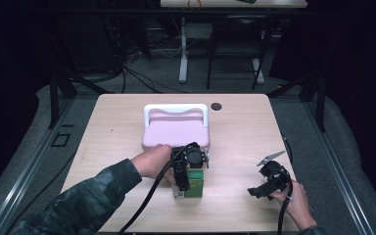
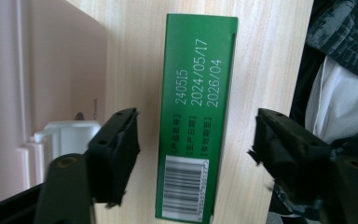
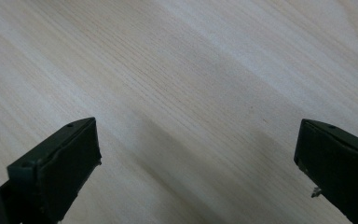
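A green carton (image 2: pixel 193 116) with white date print and a barcode lies on the wooden table (image 1: pixel 240 132), just in front of a pink case (image 1: pixel 175 133) that has a white handle (image 1: pixel 176 108). My left gripper (image 2: pixel 196 135) points down over the carton, one jaw on each long side, with a gap showing between each pad and the carton. From above, the left gripper (image 1: pixel 190 169) covers the top of the green carton (image 1: pixel 195 185). My right gripper (image 1: pixel 255 192) rests low at the front right of the table. Its jaws (image 3: pixel 196 154) stand wide apart over bare wood.
A small black round insert (image 1: pixel 217 106) sits in the table near its far edge. The pink case's white latch (image 2: pixel 70 135) lies close to one left jaw. Beyond the table stand a second desk's legs (image 1: pixel 183 54) and floor cables.
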Demonstrator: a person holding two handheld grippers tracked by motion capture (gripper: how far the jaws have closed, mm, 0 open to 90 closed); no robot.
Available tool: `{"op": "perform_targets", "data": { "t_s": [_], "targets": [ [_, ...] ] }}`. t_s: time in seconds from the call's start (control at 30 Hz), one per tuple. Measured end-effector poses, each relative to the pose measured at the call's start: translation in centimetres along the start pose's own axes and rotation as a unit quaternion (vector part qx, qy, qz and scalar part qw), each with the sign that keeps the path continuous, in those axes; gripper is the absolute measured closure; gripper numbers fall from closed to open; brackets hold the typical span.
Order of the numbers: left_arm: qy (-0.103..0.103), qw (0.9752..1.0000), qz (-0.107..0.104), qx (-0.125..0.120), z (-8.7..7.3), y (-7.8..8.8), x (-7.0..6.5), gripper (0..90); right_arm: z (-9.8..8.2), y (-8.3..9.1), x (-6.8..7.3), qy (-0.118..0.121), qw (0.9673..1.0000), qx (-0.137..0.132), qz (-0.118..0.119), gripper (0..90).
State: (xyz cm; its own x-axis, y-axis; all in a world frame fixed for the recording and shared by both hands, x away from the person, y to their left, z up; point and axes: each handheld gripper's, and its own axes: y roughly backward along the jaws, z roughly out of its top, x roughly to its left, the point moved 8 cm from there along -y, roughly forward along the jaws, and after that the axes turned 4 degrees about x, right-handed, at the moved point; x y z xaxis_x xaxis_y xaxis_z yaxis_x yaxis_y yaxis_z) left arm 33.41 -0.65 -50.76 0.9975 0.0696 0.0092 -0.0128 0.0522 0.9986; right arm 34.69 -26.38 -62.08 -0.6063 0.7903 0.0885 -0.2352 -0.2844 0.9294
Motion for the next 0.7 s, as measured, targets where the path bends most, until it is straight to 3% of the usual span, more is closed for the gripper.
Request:
{"op": "perform_targets", "data": {
  "t_s": [0.27, 0.43, 0.7],
  "targets": [
    [-0.005, 0.9999, -0.005, 0.010, 0.57, -0.76, 0.05, 50.6, -0.04, -0.12, 0.12, 0.000, 1.0000, 0.000, 0.003, 0.0],
    [-0.005, 1.0000, 0.003, 0.008, 0.71, -1.02, 0.24, 59.7, -0.05, -0.17, 0.27, -0.003, 1.0000, 0.002, 0.006, 0.0],
    [-0.008, 0.9998, 0.010, 0.014, 0.64, -0.93, 0.06, 62.7, -0.07, -0.09, 0.23, 0.000, 1.0000, 0.005, 0.003, 0.0]
  ]
}}
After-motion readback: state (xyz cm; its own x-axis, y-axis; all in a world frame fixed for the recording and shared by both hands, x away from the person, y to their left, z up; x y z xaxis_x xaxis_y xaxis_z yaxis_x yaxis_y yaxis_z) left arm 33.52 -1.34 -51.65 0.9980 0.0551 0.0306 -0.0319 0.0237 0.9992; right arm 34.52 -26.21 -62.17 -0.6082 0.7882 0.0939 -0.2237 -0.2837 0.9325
